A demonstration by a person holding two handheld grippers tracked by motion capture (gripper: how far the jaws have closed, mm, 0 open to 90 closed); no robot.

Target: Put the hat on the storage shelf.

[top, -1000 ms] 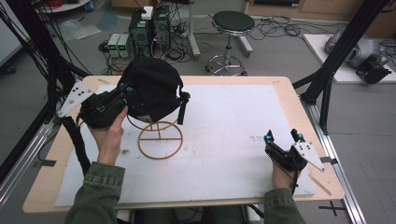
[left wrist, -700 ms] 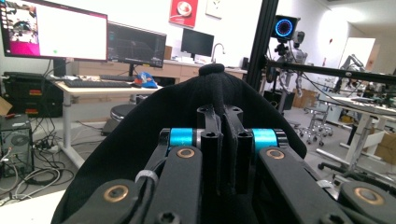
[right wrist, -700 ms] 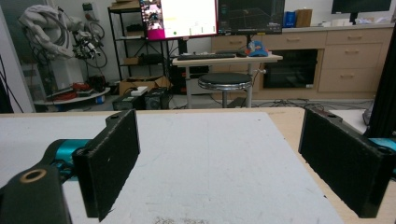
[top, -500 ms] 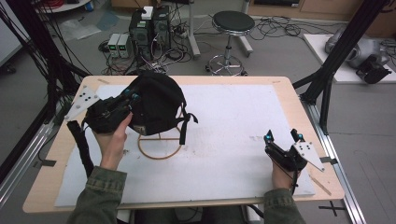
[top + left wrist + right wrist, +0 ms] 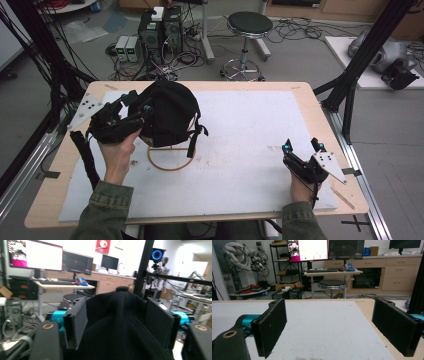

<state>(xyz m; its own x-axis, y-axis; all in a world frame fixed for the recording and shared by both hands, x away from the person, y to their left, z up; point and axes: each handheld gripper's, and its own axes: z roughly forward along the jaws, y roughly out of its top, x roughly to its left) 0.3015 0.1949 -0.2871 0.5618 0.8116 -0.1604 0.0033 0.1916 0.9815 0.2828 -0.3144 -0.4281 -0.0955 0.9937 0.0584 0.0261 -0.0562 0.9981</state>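
A round black stool [image 5: 249,23] stood beyond the wooden table [image 5: 320,107]. Two black computer towers [image 5: 161,30] sat on the grey floor, cables around them.

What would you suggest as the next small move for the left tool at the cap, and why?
Probably draw the left tool back from the black cap: its jaws have just been opening, the cap lies between them unpinched, already draped over the wooden stand.

- Both forearms wear olive-green sleeves [image 5: 105,215].
- The left gripper [image 5: 132,112] is black with teal blocks behind its flat, rectangular jaw pads; brass-ringed holes mark its body.
- A thick black cable [image 5: 85,157] trails from it.
- The right gripper [image 5: 302,147] is black with teal-tipped jaws.
- Each carries a grey three-cornered plate [image 5: 330,165] with dark holes.
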